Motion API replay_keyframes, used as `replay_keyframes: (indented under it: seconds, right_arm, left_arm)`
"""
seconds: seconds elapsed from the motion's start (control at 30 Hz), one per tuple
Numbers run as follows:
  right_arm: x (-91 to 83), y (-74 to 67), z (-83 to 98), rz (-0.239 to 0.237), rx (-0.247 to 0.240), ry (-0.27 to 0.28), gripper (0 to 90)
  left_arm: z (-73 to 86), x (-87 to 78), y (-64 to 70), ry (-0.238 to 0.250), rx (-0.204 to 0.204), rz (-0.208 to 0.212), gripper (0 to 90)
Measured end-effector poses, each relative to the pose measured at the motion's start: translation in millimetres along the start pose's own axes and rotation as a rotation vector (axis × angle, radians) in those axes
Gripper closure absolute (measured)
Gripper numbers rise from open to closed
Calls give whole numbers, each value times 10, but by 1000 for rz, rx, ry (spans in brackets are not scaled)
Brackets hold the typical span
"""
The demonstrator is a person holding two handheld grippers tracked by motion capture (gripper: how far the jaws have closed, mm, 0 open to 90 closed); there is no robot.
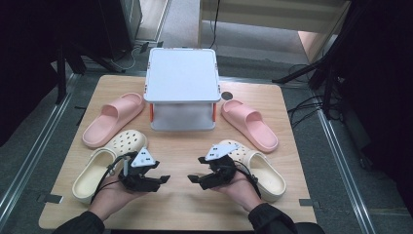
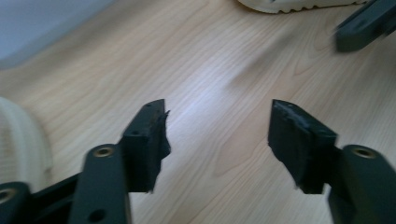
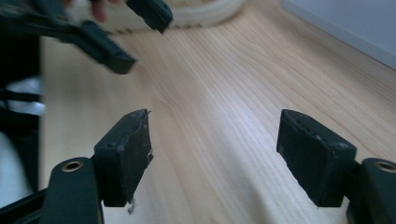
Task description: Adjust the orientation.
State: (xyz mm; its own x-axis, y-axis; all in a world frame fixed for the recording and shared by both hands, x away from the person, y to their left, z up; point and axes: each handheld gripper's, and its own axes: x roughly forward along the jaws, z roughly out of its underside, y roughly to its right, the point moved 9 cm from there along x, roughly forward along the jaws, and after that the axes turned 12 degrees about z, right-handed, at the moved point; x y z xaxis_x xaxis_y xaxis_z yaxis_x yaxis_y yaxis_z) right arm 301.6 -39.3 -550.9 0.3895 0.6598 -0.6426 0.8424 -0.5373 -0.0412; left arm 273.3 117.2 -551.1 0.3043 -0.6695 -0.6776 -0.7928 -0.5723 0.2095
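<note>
From the high view, both tongs hover low over the bare middle of the wooden surface point(image 1: 180, 204), tips pointing at each other. The left tongs point(image 1: 163, 179) sit just beside the left cream clog point(image 1: 100, 170); the right tongs point(image 1: 194, 179) sit just beside the right cream clog point(image 1: 263, 170). These clogs look like moulded foam — light, springy, a bit slick — so I judge the heel rim or side wall the best place to pinch. Behind them lie two pink slides, one point(image 1: 113, 118) at the left and one point(image 1: 249, 124) at the right, flanking a white two-tier rack point(image 1: 182, 78). Nothing blocks either clog, though each hand sits close against it.

In the left gripper view, the left tongs point(image 2: 218, 123) stand wide apart with nothing but wood grain between them; a cream clog edge point(image 2: 21, 144) shows at the left.

In the right gripper view, the right tongs point(image 3: 215, 128) likewise gape empty — the other tongs point(image 3: 116, 32) are visible farther off, before a clog sole point(image 3: 201, 16).
</note>
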Motion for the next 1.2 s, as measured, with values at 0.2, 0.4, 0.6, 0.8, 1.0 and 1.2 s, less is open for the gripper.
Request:
replay_keyframes:
  seconds: [0.2, 0.4, 0.6, 0.8, 1.0, 1.2]
  right_arm:
    - [-114, -4, 4, -67, 57, -15, 449]
    - [-144, -102, -4, -54, -1, 14, 472]
    - [-108, -129, 36, -66, 31, -79, 478]
    - [-106, -100, 5, -42, 31, -79, 464]
    - [-87, -87, 22, -45, 42, -101, 446]
    - [-53, -63, 7, -55, 59, -112, 443]
  left_arm:
    - [-25, -92, -130, -14, -18, -2, 457]
    - [-5, -133, -168, -37, -76, 64, 431]
    - [8, -185, -191, -41, -78, 74, 446]
    - [-1, -303, -203, -33, -84, 91, 416]
    - [62, -456, -274, -47, -124, 56, 456]
    - [123, -636, -331, -44, -150, 13, 471]
